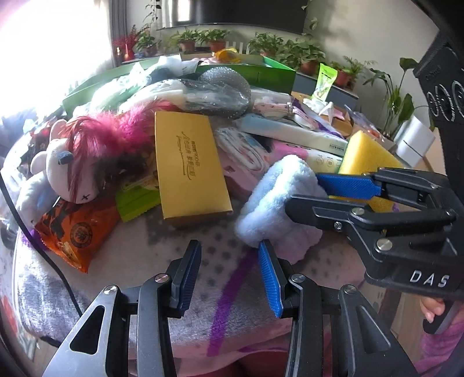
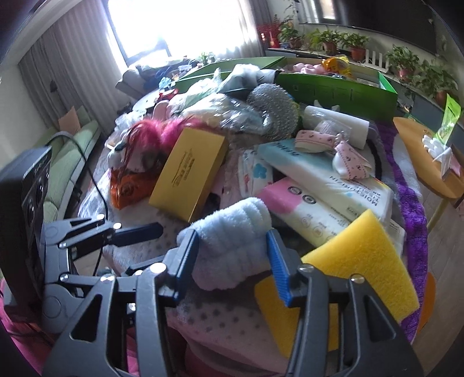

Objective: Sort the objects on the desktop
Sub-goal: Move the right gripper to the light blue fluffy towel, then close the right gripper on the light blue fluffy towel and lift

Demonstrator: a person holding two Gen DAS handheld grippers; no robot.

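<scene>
Right gripper clamps fluffy blue towel (both pads touching); left gripper wide, holding nothing.

This is a home, most likely a living room. A large window with long grey curtains lets in strong daylight. Along the far wall a low shelf carries a row of potted plants in clay pots, and a dark flat screen hangs above them. At the left side a sofa with light green cushions stands under the curtains. The table is covered with a soft dotted blanket, and on it lie household things: a plush toy with pink hair, packs of tissues, a yellow sponge and open green boxes at the far edge.
</scene>
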